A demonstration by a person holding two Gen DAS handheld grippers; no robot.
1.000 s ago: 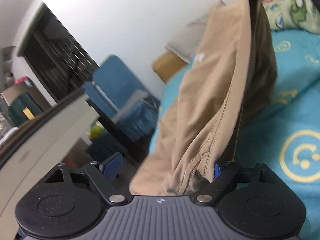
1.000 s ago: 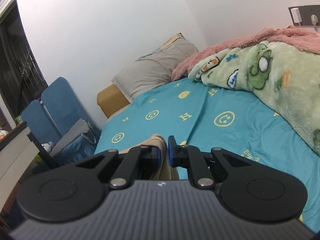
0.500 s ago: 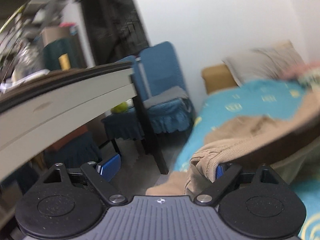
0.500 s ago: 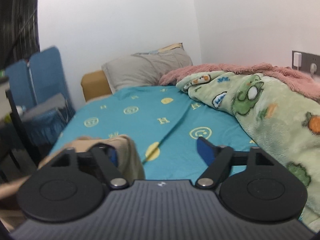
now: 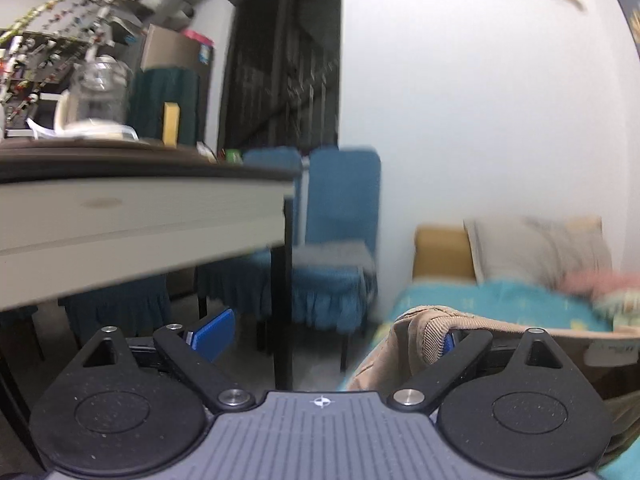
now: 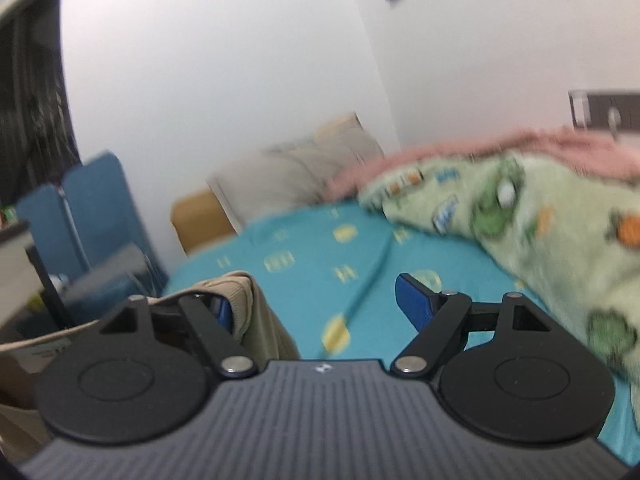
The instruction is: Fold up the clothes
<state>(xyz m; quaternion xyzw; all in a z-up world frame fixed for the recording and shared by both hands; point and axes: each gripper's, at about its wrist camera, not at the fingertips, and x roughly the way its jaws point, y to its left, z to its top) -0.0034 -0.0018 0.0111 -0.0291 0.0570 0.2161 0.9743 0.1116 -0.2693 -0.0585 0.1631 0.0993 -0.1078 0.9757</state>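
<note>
left claw point(image 5: 328, 334) still widening, released | right claw point(image 6: 316, 306) sprang apart | tan garment point(image 5: 420, 336) draped on both

- Left gripper point(image 5: 329, 334): pointing roughly level; jaws have just been opening, now standing wide.
- Right gripper point(image 6: 320, 304): pointing roughly level; jaws standing wide apart.

You can read little here. On the teal bed sheet point(image 6: 320, 248), yellow H-shaped letters sit near its middle among round yellow marks. A white label point(image 5: 610, 347) on the tan garment point(image 5: 420, 328) carries print too blurred to read.
</note>
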